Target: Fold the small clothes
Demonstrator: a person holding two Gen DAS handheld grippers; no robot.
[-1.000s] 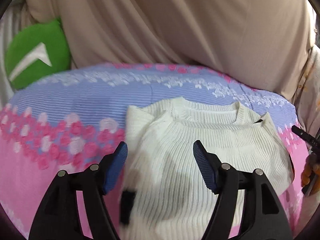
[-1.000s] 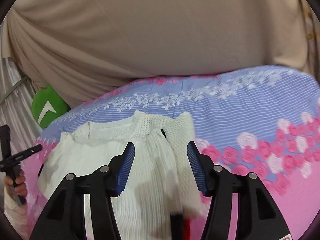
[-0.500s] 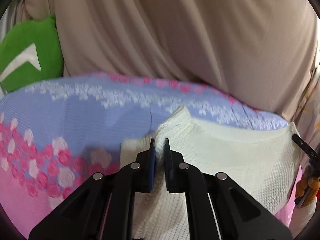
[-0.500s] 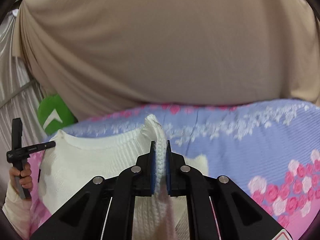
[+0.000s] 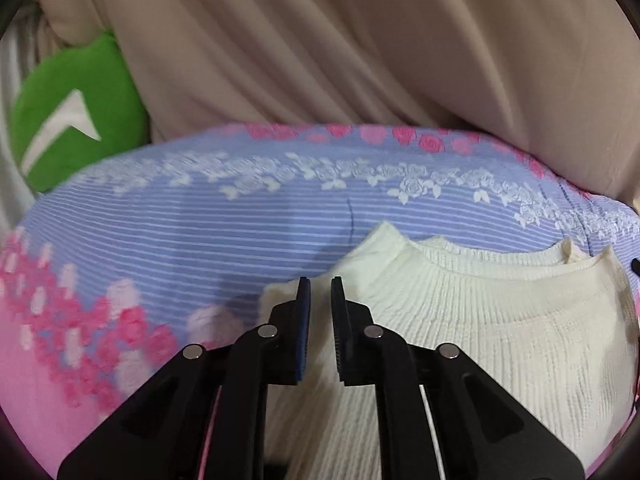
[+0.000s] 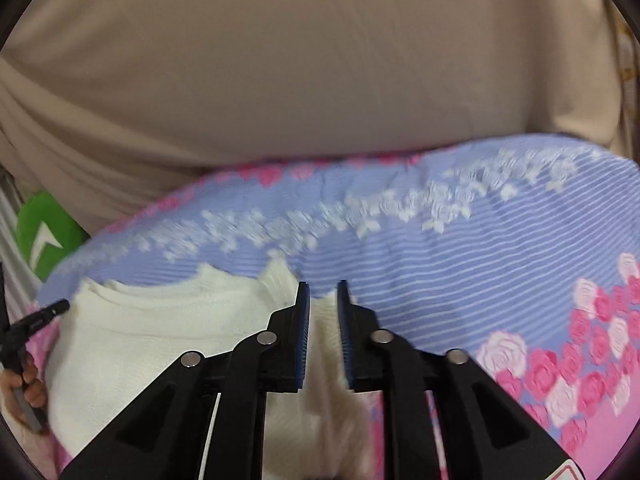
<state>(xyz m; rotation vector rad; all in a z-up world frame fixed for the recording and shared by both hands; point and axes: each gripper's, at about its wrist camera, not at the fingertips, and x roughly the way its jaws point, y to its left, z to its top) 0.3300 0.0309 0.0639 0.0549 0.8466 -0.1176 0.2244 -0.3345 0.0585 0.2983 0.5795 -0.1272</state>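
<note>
A cream knit sweater [image 5: 500, 320] lies neck-away on the flowered bedspread [image 5: 200, 220]. My left gripper [image 5: 320, 280] sits over its left shoulder, where a sleeve edge pokes out beside the left finger. Its jaws are opening by a narrow gap. Cloth shows in the gap, but the pads do not pinch it. In the right wrist view the sweater [image 6: 160, 332] fills the lower left. My right gripper [image 6: 322, 284] hovers over its right shoulder edge. Those jaws are opening too, with blurred cloth under the gap and nothing gripped.
A beige draped cloth [image 5: 360, 40] rises behind the bed. A green cushion [image 5: 76, 108] rests at the far left corner, also seen as the green cushion [image 6: 40, 232]. A hand [image 6: 24, 384] holding the other gripper's black frame [image 6: 36, 316] shows at the left edge.
Both grippers went from wide open over the sweater to shut on its raised shoulder folds. Now the pads have parted again and the folds lie down on the bed.
</note>
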